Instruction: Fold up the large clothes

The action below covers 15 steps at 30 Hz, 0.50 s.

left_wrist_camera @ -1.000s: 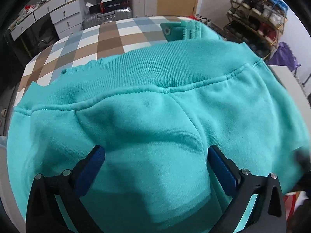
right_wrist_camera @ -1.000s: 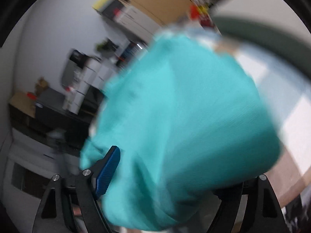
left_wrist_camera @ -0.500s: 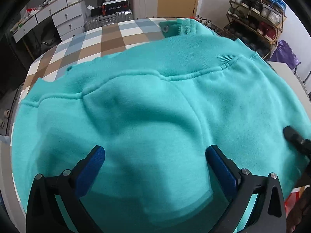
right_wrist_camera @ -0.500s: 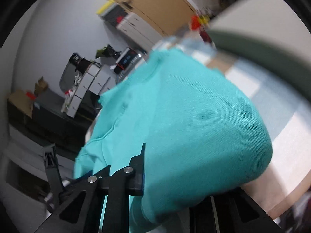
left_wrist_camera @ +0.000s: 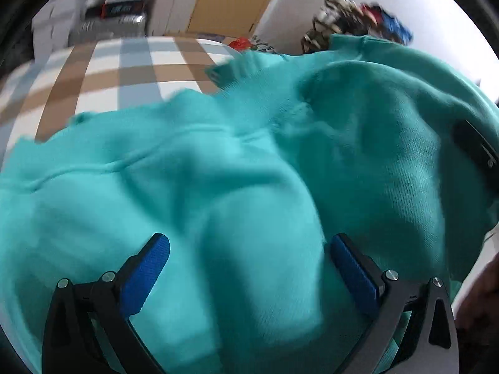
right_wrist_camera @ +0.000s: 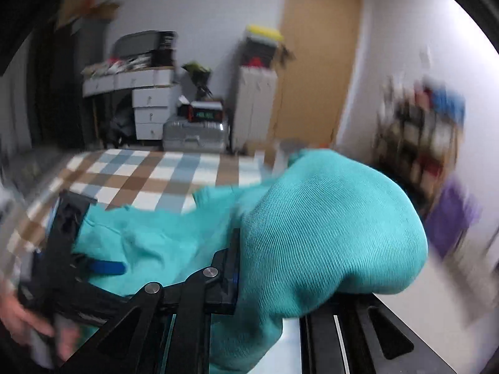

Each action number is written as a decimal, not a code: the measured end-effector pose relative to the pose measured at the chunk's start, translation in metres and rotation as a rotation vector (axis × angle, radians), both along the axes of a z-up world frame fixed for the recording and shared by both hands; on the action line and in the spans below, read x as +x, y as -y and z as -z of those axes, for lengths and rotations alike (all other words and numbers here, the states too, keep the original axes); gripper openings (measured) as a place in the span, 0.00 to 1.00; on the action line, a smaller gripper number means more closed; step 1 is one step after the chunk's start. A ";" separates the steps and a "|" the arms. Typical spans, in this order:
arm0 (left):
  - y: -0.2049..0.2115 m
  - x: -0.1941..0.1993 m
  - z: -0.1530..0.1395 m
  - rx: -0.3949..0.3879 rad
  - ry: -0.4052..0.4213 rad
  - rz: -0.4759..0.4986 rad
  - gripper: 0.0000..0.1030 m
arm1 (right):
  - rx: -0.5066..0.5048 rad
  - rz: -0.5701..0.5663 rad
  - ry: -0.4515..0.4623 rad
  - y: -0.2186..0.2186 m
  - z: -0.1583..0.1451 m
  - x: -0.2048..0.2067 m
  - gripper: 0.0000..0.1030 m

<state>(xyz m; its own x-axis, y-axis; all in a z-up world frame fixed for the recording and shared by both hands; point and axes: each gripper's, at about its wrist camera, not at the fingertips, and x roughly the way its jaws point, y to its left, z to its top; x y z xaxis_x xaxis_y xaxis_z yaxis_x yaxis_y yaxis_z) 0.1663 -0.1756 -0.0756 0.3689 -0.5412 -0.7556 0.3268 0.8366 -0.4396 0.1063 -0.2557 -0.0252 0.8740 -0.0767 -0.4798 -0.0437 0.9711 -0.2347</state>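
A large teal garment point(left_wrist_camera: 243, 168) is spread over the checked table point(left_wrist_camera: 124, 71). My left gripper point(left_wrist_camera: 249, 265) hovers over its near part, open, with the blue pads point(left_wrist_camera: 149, 268) wide apart and a bulge of cloth between them, not pinched. The right side of the garment is raised into a hump. My right gripper point(right_wrist_camera: 268, 268) has a thick bunch of the teal garment point(right_wrist_camera: 330, 233) between its jaws, which are closing on it; one finger is hidden under the cloth. The right gripper's black body point(left_wrist_camera: 477, 149) shows at the left view's right edge.
The checked table point(right_wrist_camera: 149, 174) stretches bare beyond the garment. Behind it stand a silver suitcase point(right_wrist_camera: 193, 134), white drawers point(right_wrist_camera: 149, 109), a wooden door point(right_wrist_camera: 315, 62) and a shoe rack point(right_wrist_camera: 421, 131) on the right. A hand point(right_wrist_camera: 18, 318) holds the left gripper's black body point(right_wrist_camera: 62, 249).
The right gripper's jaws closed on the cloth, then it rose and rolled level, lifting a bunch. The garment's right side came up. The left gripper swung and stayed open.
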 end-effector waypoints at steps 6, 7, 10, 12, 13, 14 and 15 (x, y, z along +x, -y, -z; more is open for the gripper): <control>-0.152 -0.022 -0.044 -0.097 0.038 -0.154 0.98 | -0.511 -0.294 0.138 -0.144 0.040 -0.059 0.12; -0.186 -0.026 -0.046 -0.141 0.026 -0.229 0.98 | -0.528 -0.331 0.119 -0.159 0.054 -0.068 0.12; -0.255 -0.037 -0.051 -0.188 0.036 -0.342 0.98 | -0.567 -0.411 0.038 -0.205 0.105 -0.087 0.13; -0.279 -0.040 -0.047 -0.206 0.025 -0.356 0.98 | -0.621 -0.451 -0.011 -0.230 0.138 -0.095 0.13; -0.280 -0.043 -0.044 -0.216 0.009 -0.344 0.98 | -0.608 -0.443 -0.034 -0.237 0.147 -0.096 0.14; -0.278 -0.049 -0.041 -0.220 -0.005 -0.334 0.98 | -0.584 -0.425 -0.046 -0.243 0.154 -0.097 0.15; -0.274 -0.052 -0.040 -0.223 -0.009 -0.325 0.98 | -0.579 -0.406 -0.054 -0.243 0.157 -0.102 0.15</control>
<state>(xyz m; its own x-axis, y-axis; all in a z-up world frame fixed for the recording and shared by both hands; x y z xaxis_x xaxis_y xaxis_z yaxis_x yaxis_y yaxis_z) 0.1140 0.0981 -0.0355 0.5419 -0.5484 -0.6368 0.0556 0.7795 -0.6239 0.0041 -0.0132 -0.1827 0.8637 -0.0060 -0.5040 -0.4018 0.5954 -0.6957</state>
